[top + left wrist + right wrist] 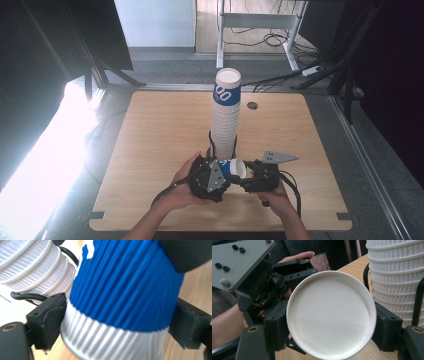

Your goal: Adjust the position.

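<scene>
High view: light wooden tabletop w/ rounded corners; a tall stack of white ribbed paper cups, top cup blue-banded, stands upright near the centre, a bit toward the far edge. Just in front of it, toward the near edge, both hands meet around one blue-and-white ribbed paper cup lying on its side, white mouth facing right. Left gripper sits at its base end, right gripper at its mouth end, w/ a grey three-cornered plate sticking up.

Left gripper view adds what the high view can't: black padded jaws press both sides of the cup at the white band near its base, so it's clamped on it. Stack just beside, upper left; a black cable curls past.

Right gripper view: cup seen from the end as a white disc w/ raised rim, sitting between its two jaws. Both pads look to touch the rim, so it seems gripped, but contact is hard to confirm. Behind it the left gripper w/ its grey plate and a hand; stack at right, cut off by the frame.

Room: lots of bare tabletop left and right of the stack, all corners open; little gap between cup and stack. Small round hole near the far edge. Cup's underside and the stack's foot are hidden by the grippers.
</scene>
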### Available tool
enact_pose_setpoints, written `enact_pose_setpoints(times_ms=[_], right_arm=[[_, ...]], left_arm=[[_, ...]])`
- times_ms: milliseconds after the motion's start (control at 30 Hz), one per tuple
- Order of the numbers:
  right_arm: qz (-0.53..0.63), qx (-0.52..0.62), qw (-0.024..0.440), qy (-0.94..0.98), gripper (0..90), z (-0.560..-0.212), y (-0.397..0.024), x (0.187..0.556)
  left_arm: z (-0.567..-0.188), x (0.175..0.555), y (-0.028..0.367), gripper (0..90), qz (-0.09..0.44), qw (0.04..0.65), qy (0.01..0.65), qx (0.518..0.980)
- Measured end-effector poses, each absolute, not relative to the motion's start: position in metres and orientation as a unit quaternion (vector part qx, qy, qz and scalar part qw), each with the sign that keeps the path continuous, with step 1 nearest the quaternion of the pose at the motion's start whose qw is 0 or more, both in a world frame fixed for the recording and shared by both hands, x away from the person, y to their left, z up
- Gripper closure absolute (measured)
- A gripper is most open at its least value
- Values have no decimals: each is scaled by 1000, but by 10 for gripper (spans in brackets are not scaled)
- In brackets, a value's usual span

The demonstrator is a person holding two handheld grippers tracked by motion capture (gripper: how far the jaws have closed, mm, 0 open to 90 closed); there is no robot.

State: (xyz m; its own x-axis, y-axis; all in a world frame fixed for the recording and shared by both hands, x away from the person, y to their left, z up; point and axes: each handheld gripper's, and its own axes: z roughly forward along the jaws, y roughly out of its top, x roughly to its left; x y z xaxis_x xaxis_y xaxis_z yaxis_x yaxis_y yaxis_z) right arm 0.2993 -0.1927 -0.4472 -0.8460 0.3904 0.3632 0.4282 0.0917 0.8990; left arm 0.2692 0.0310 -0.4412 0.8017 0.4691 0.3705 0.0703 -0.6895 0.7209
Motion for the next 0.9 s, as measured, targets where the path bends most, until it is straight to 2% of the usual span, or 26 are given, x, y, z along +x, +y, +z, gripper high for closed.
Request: enact_pose_setpoints(times_ms=[900], right_arm=[[-608, -282, 6, -742, 250, -448, -195, 299]], left_arm=[[-443, 271, 33, 157, 278, 347, 141, 885]])
